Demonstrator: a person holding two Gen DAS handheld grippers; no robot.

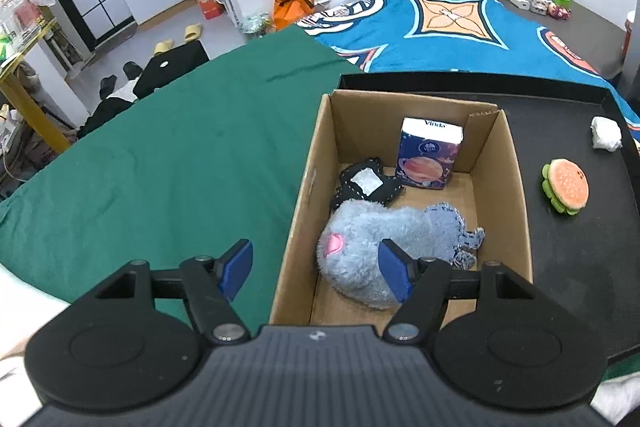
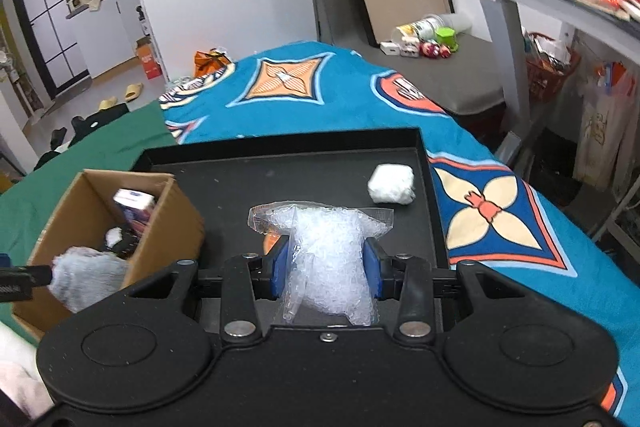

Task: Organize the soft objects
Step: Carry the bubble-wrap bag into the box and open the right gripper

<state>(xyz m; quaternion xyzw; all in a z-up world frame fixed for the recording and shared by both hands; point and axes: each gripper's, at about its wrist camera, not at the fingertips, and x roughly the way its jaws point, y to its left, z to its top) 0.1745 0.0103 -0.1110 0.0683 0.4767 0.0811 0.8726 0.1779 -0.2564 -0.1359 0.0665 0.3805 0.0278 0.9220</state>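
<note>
A cardboard box (image 1: 508, 163) stands on a black tray (image 1: 568, 259). Inside lie a grey plush toy (image 1: 372, 239), a black pouch (image 1: 368, 183) and a tissue pack (image 1: 430, 155). My left gripper (image 1: 316, 269) is open and empty, above the box's near left wall. A burger plush (image 1: 566, 187) and a white wad (image 1: 606, 133) lie on the tray right of the box. My right gripper (image 2: 326, 265) is shut on a clear bubble-wrap bag (image 2: 324, 243) above the tray (image 2: 280, 171), right of the box (image 2: 168, 227). The white wad (image 2: 391, 183) lies beyond it.
The tray rests on a bed with a green cloth (image 1: 160, 163) and a blue patterned blanket (image 1: 460, 23). A grey bench with small items (image 2: 432, 45) and a shelf frame (image 2: 516, 39) stand to the right.
</note>
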